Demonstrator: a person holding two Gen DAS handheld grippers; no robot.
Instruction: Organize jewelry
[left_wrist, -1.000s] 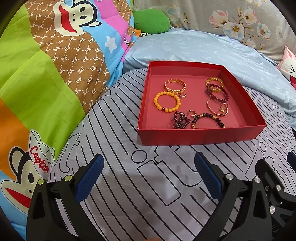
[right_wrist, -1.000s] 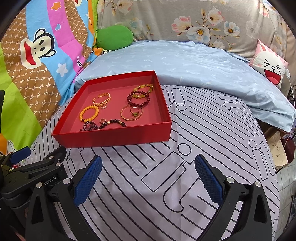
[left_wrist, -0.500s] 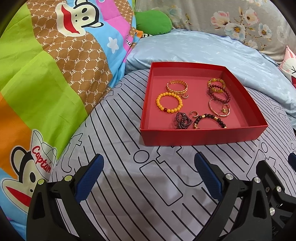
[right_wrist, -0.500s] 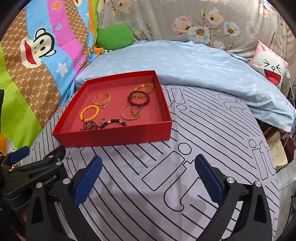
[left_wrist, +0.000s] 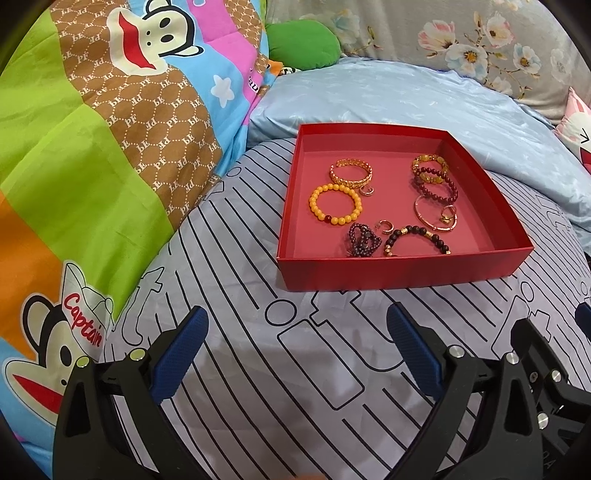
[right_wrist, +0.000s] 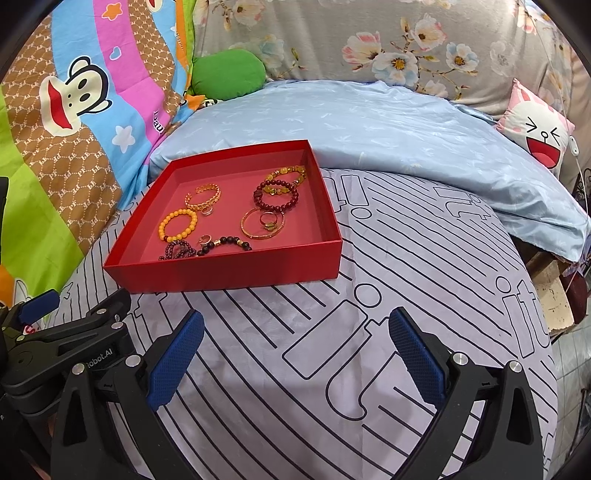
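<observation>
1. Left wrist view: the left gripper (left_wrist: 297, 341) hangs low over the striped grey sheet (left_wrist: 236, 387), jaws spread wide with nothing between the blue pads (left_wrist: 181, 350). The red tray (left_wrist: 399, 275) lies ahead and slightly right, resting on the sheet, apart from the gripper. Inside it, this view shows clearly the yellow bead bracelet (left_wrist: 335, 204) at the left, the gold cuff (left_wrist: 351, 172) just behind it, the dark bead strand (left_wrist: 362, 240) bunched near the front wall, and a small open ring (left_wrist: 385, 225) beside it. The monkey-print quilt (left_wrist: 92, 166) fills the left side. Part of the right gripper's black frame shows at the lower right edge.

2. Right wrist view: the right gripper (right_wrist: 295, 343) also hangs over the sheet, jaws wide apart and empty, pointing to the right of the tray (right_wrist: 229, 271), which lies ahead to the left. Only this view shows the thin gold bangle (right_wrist: 263, 223) with rings inside its loop, the dark red bead bracelet (right_wrist: 276, 195) overlapping an amber one (right_wrist: 286, 173), the rabbit-face cushion (right_wrist: 535, 129), and the bed's right edge. The left gripper's frame sits at the lower left.
</observation>
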